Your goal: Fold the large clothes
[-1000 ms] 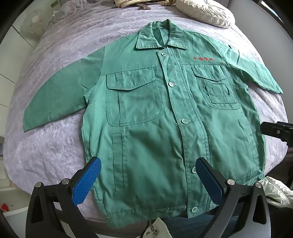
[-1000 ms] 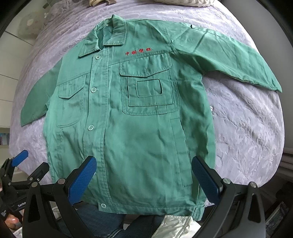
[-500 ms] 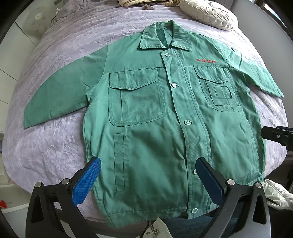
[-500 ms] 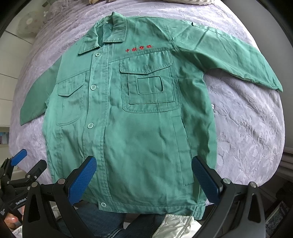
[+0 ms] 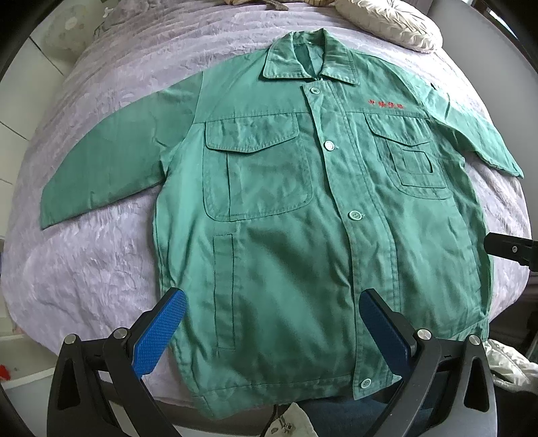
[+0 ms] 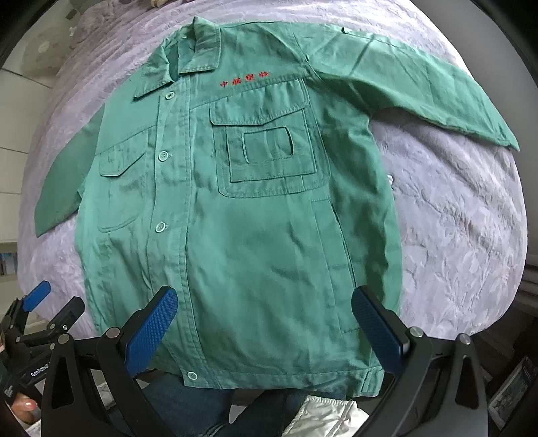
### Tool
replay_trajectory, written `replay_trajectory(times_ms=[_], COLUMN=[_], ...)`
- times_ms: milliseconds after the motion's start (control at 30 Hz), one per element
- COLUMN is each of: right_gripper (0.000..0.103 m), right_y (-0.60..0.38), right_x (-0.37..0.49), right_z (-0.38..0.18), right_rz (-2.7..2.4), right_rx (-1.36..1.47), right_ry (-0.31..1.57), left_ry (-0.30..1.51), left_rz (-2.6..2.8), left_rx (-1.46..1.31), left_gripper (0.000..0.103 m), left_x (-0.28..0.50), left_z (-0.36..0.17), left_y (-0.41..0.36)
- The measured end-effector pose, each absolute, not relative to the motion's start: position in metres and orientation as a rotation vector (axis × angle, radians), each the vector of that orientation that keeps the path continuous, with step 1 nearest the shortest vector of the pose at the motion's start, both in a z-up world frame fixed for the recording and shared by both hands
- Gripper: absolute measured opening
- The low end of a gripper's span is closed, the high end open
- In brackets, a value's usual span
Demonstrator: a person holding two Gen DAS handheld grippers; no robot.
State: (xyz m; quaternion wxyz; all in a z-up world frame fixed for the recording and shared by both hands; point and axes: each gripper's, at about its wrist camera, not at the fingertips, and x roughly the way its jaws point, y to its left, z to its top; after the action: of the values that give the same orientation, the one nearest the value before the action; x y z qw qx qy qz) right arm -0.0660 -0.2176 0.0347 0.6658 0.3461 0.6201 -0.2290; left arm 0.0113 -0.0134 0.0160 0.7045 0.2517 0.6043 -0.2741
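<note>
A green buttoned work jacket [image 5: 285,215] [image 6: 248,208] lies flat, front up, on a lilac bedspread, collar away from me and both sleeves spread outward. Red embroidered characters [image 6: 243,79] sit above one chest pocket. My left gripper [image 5: 272,322] hovers open above the hem on the jacket's left half, its blue pads [image 5: 159,329] wide apart and holding nothing. My right gripper [image 6: 264,326] is open too, above the hem on the right half. In the right wrist view the left gripper [image 6: 37,312] shows at the lower left edge.
The lilac bedspread [image 5: 84,269] [image 6: 464,235] reaches the bed's near edge just under the hem. A cream round cushion [image 5: 390,20] lies at the head of the bed. A person's jeans [image 6: 201,403] and a pale quilted garment [image 6: 326,416] are below the hem.
Both grippers have edged forward and closer to the jacket, so it fills more of each view. Both stay open and the jacket has not moved.
</note>
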Motion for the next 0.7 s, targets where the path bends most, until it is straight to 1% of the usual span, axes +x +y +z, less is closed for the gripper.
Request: replay_trajectory(times_ms=[267,400,500,700], right_gripper=[0.103,0.103,0.103,0.103], right_y=[-0.212,-0.207,-0.198,-0.164], right_x=[-0.060,-0.050,-0.037,0.003], right_z=[0.026,0.027,0.030,0.022], right_rz=[-0.518,-0.456,-0.390,-0.304], right_rx=[0.813,0.849,0.869,0.867], right_ry=[1.415,1.344,1.289,1.288], left_ry=[1.361,1.357,1.338,1.309], left_rz=[-0.605,-0.600,-0.589,-0.506], left_rx=[0.530,0.464,0.405,0.208], left_gripper=[0.103,0.103,0.103,0.103], left_x=[0.023,0.044,0.065,0.137], left_z=[0.011,0.011,0.009,-0.011], left_y=[-0.003,0.011,0.028,0.089])
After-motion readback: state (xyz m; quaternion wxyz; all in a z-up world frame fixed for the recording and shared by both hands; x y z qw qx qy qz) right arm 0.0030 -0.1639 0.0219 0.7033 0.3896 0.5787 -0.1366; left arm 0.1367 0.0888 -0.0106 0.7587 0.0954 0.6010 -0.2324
